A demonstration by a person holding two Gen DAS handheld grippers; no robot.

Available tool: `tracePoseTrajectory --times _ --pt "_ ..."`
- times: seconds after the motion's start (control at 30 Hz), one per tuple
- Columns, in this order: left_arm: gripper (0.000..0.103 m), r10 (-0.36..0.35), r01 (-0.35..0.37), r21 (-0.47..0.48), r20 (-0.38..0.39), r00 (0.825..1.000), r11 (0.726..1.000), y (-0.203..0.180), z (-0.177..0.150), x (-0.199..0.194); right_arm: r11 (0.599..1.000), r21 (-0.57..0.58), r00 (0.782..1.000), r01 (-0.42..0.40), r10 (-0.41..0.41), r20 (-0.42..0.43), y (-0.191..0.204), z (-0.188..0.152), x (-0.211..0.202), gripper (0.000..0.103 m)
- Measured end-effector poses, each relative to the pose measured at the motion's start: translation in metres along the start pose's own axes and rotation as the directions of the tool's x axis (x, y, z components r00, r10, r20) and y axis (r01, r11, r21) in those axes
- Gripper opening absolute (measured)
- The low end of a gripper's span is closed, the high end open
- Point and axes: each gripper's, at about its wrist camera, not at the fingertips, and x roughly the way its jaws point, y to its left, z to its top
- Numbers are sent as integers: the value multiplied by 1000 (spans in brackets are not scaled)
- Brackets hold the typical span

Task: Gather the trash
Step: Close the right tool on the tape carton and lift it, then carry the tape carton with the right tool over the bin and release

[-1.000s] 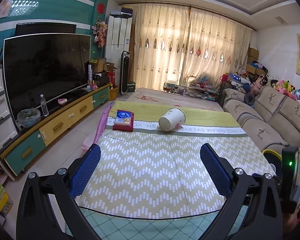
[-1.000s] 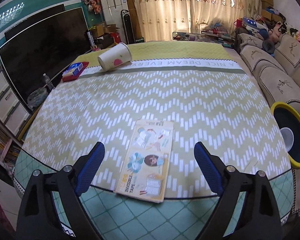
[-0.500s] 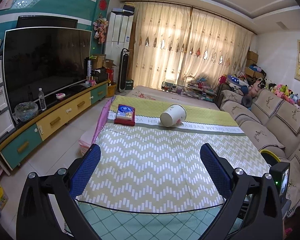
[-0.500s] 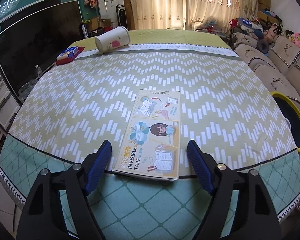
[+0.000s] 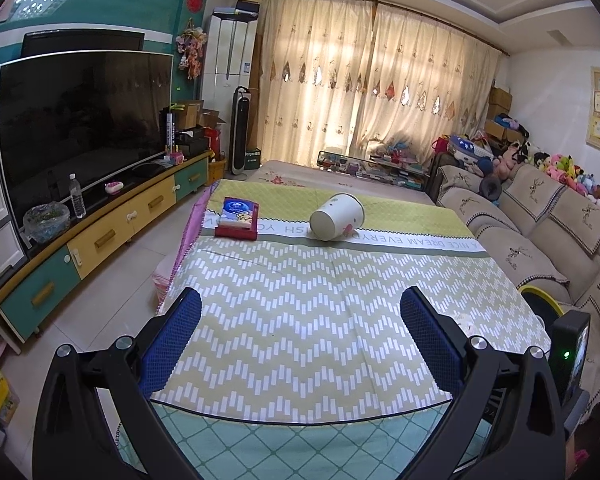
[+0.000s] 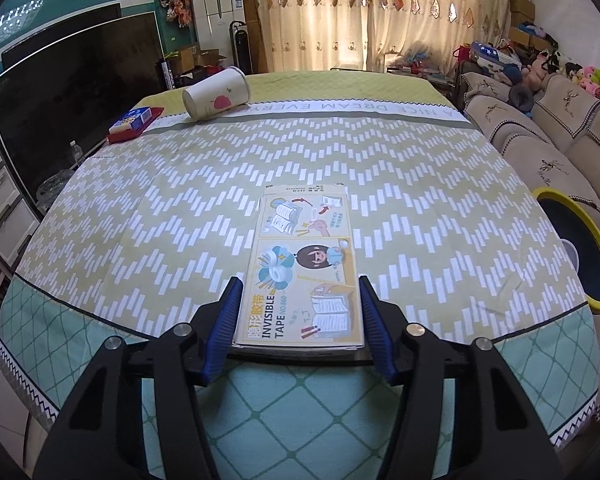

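Two blue pads of the right hand-held gripper (image 6: 300, 312) have just been closing around the flat tape box (image 6: 302, 276) at lower centre, flanking, perhaps touching, its sides, grasp apparently imminent; left hand-held gripper (image 5: 300, 332) gapes empty.

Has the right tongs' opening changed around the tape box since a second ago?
Yes. The right tongs have just been closing: both pads now flank the tape box lying on the tablecloth; contact is unclear.

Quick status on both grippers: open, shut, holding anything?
Left gripper: open, empty, above the tablecloth.
Right gripper: jaws just closing around the invisible tape box; pads at its edges, grip not confirmed.
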Motion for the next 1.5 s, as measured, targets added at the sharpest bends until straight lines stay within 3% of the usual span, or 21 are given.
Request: tracePoseTrajectory --times 0.3,0.57,0.77,0.97,1.17,1.23,1.43,1.5 --pt "98 -21 22 44 -21 1000 999 -28 3 12 1000 22 998 -4 3 55 -20 13 -14 55" --pt "98 -42 47 85 -52 998 995 -54 7 27 995 92 996 24 -32 80 -62 22 -18 55" --pt "98 -49 58 124 -78 996 991 -75 10 42 977 194 989 90 -111 100 -121 28 -24 55" --pt "98 -65 83 158 -116 991 984 -99 11 64 929 318 968 192 -233 97 -203 33 -30 55" --pt "98 -70 94 180 -139 988 979 -118 13 82 869 367 938 331 -345 -29 -284 39 -1 55" --pt "98 -71 97 182 -146 987 978 -121 14 88 867 410 958 283 -276 -78 -307 40 14 55" --pt "98 -79 112 196 -169 982 974 -133 19 108 851 398 938 343 -286 -196 -347 44 55 57" --pt "98 -76 111 206 -170 983 972 -135 22 114 850 401 934 342 -260 -245 -356 40 68 71"
